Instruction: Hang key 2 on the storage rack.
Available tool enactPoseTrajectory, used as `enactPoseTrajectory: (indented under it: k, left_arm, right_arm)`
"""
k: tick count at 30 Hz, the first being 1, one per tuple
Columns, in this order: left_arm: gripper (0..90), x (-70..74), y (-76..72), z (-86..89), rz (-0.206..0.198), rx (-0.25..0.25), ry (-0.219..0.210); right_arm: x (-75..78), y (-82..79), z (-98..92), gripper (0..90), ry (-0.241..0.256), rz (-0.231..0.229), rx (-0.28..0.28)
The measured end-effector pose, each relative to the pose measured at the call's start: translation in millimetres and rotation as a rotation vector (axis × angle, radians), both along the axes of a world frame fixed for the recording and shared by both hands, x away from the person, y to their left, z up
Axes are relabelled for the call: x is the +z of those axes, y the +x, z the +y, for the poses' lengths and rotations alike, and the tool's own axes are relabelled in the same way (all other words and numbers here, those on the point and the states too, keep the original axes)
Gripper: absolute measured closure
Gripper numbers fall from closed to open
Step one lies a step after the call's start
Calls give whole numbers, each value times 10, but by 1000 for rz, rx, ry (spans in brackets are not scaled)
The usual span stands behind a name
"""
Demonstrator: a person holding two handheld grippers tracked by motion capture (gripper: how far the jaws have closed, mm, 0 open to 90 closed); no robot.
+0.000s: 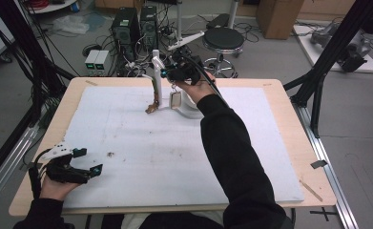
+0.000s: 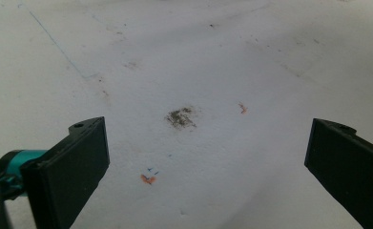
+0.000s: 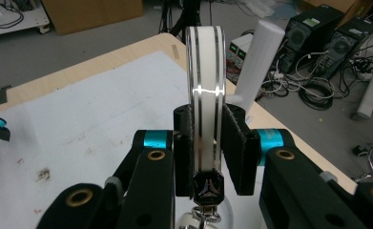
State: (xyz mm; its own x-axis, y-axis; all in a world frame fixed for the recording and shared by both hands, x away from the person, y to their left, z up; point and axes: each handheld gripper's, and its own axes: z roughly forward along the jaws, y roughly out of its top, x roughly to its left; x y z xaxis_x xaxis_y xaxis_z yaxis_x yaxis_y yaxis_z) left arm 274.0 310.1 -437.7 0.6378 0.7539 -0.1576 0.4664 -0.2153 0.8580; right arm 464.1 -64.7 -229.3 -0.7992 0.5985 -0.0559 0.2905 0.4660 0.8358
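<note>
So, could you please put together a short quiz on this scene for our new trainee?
1. True or false: the left gripper has its jaws shut on a tool.
2. What is the right gripper clamped on? A) a white band with silver stripes B) a pen C) a cup
3. In the high view, what upright thing stands just beside the right gripper?

Key:
1. False. Its jaws stand wide apart over the white mat and hold nothing.
2. A.
3. A white stand.
</note>
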Motion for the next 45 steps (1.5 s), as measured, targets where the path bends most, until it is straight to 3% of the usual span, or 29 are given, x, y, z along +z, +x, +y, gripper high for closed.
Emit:
enactPoseTrajectory:
  k: [6,18,26,31,37,45]
  left_arm:
    - [17,-9,18,2,1,0,0]
    - [17,-11,26,12,1,1,-9]
    - [17,-14,40,0,-1,-3,-14]
    - [17,-7,34,14,-12,-5,-13]
    - [17,-3,15,7,-13,-3,-16]
    - [17,-4,10,20,-14,-6,-12]
  right_arm:
    - [102,58,132,751,-19,-6,21]
    - [283,123,384,751,-12,-35,54]
    - [345,287,524,751,-17,-20,66]
    - [343,380,615,751,-54,-27,50]
    - [343,477,625,751,-55,-55,34]
    - [265,501,526,751,-57,-56,24]
